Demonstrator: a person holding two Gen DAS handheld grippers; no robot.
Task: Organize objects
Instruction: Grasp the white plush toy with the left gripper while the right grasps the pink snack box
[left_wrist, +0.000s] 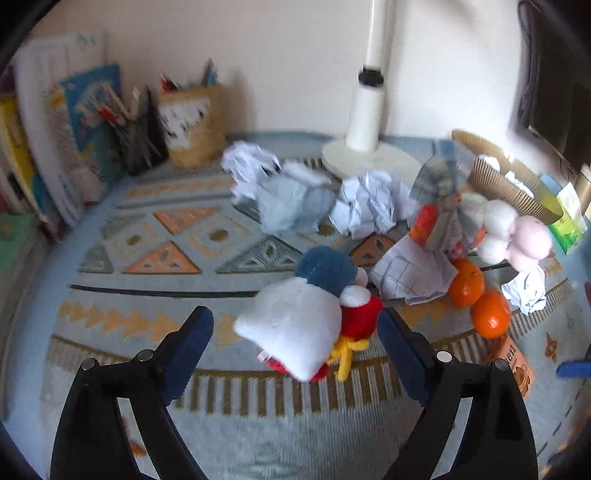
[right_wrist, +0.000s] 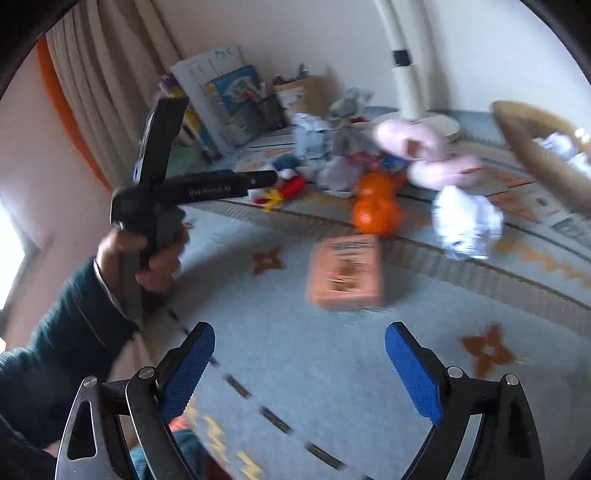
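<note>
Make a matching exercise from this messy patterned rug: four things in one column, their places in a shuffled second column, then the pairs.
Things
1. white, blue and red plush toy
2. two round orange mandarins
3. flat salmon-orange cardboard box
4. pink and white plush toy

Places
A. ahead of the open right gripper
B. between the open left gripper fingers
C. beside the brown corrugated basket
D. touching each other, next to gridded crumpled paper

Pairs: 1-B, 2-D, 3-A, 4-C
</note>
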